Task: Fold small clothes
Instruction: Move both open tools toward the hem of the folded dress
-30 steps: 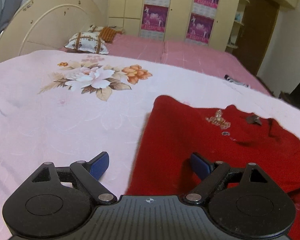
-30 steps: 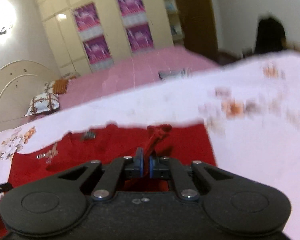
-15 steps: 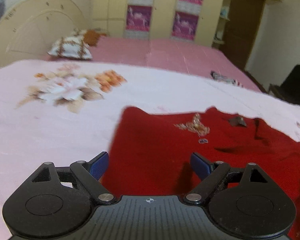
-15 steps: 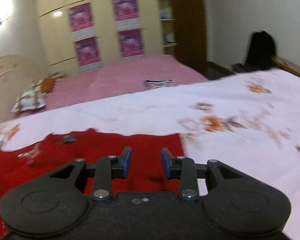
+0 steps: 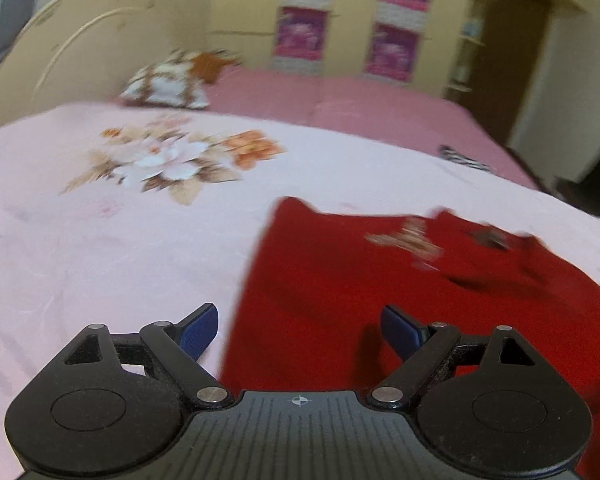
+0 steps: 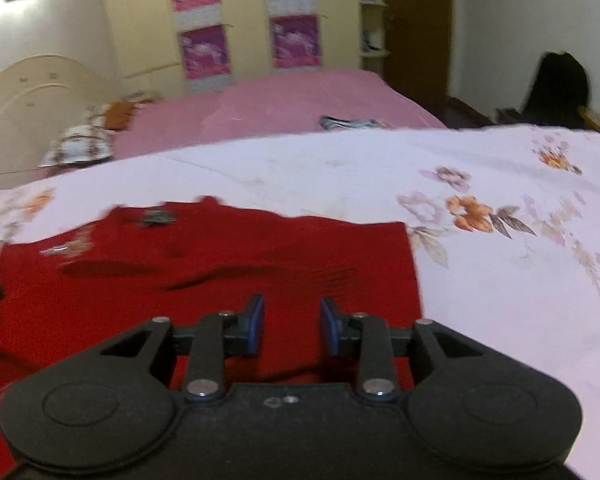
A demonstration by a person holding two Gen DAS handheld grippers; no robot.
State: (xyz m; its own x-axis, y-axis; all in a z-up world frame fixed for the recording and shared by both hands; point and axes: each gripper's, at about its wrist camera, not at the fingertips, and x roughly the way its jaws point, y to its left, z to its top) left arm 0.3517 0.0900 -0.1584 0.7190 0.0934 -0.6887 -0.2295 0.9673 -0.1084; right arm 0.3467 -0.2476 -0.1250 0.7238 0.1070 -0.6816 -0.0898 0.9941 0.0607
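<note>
- Lying flat on the pale pink floral bedspread (image 5: pixel 100 260) is the red garment (image 5: pixel 380 300), spread across the near part of the bed; its left edge runs up past the left tool's inner finger
- Left tool (image 5: pixel 298 326): jaws wide apart, nothing between the blue pads (image 5: pixel 198 330); one pad hangs over the bedspread, the other over the red cloth, and whether either touches the fabric cannot be told
- Right tool (image 6: pixel 292 322): jaws set to a narrow gap, no cloth pinched between them; the pads (image 6: pixel 256 322) stand above the red garment (image 6: pixel 220 280) near its right edge
- Garment detail: a beaded or sequinned trim (image 5: pixel 412 240) sits near the far edge, with a small dark piece (image 5: pixel 488 238) just beside it; both blurred, nature not clear
- A few creases and shallow folds show across the red surface in the right wrist view
- Beyond the bedspread lies a plain pink sheet (image 6: pixel 284 108), with a patterned pillow (image 5: pixel 168 84) against the cream headboard (image 5: pixel 72 40)
- A small striped item (image 6: pixel 348 123) rests on the pink sheet, well apart from the garment
- Cream wardrobe (image 6: pixel 244 12) with purple posters (image 6: pixel 204 52) stands at the back; a dark door (image 6: pixel 416 20) is to its right
</note>
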